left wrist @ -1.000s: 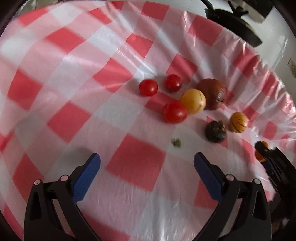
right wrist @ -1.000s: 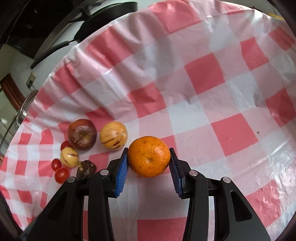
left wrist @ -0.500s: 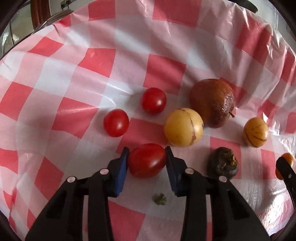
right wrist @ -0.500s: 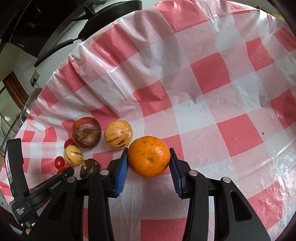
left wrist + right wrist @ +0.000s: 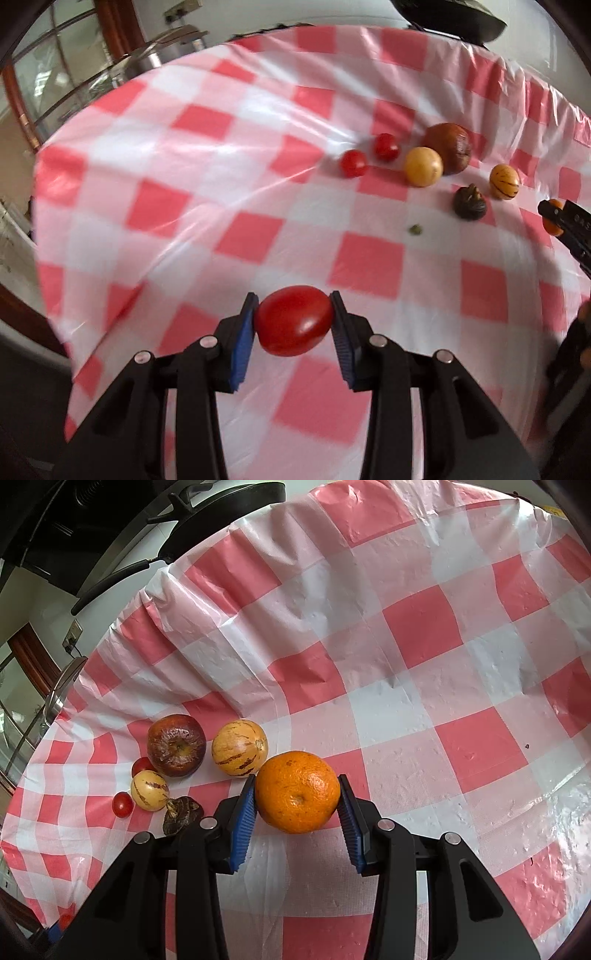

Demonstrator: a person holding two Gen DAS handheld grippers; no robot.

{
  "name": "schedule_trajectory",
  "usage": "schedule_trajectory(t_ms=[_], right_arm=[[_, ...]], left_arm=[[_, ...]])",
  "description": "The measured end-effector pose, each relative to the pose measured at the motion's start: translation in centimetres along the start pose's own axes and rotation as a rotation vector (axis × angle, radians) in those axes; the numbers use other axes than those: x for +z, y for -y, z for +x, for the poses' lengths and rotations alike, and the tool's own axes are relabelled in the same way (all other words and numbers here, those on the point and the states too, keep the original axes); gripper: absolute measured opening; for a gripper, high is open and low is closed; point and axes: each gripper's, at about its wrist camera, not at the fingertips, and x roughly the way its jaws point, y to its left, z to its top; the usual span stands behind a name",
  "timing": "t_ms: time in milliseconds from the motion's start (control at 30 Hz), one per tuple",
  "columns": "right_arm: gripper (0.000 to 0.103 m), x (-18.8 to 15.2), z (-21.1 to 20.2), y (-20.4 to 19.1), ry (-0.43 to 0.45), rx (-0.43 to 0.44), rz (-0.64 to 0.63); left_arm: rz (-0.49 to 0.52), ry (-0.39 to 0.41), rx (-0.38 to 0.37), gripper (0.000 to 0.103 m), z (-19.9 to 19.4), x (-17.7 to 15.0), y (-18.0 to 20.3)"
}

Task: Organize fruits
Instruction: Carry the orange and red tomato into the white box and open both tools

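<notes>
My left gripper (image 5: 294, 323) is shut on a red tomato (image 5: 293, 319), held above the checked tablecloth (image 5: 229, 184). My right gripper (image 5: 297, 799) is shut on an orange (image 5: 297, 791). On the cloth lies a cluster of fruit: two small red tomatoes (image 5: 354, 163) (image 5: 386, 146), a yellow striped fruit (image 5: 423, 166), a brown wrinkled apple (image 5: 448, 147), a second striped fruit (image 5: 504, 181) and a dark shrivelled fruit (image 5: 470, 203). The right wrist view shows the apple (image 5: 176, 744) and the bigger striped fruit (image 5: 239, 747) just left of the orange.
A small green stem bit (image 5: 415, 229) lies on the cloth. The right gripper (image 5: 565, 229) shows at the right edge of the left wrist view. A black pan (image 5: 207, 513) sits beyond the table's far edge. A steel pot lid (image 5: 162, 51) stands past the table's left end.
The left gripper went from wide open to shut on the tomato, then lifted it and pulled back left, away from the fruit cluster. The right gripper and orange stayed put.
</notes>
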Motion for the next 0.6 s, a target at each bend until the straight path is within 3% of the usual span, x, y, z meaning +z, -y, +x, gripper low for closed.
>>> schedule_trajectory(t_ms=[200,367,600], right_arm=[[0.042,-0.1,-0.1,0.0,0.004,0.019,-0.001],[0.042,-0.7,-0.2,-1.7,-0.043,0.051,-0.111],[0.042,-5.4,-2.8,-4.8,-0.109,0.143,-0.159]], left_arm=[[-0.035,0.037,0.021,0.039,-2.9,-2.5,-3.6],[-0.077,0.055,0.038,0.039,-5.6,-5.6,-6.4],[-0.103,0.031,0.084,0.039,-6.8,-9.4,-10.1]])
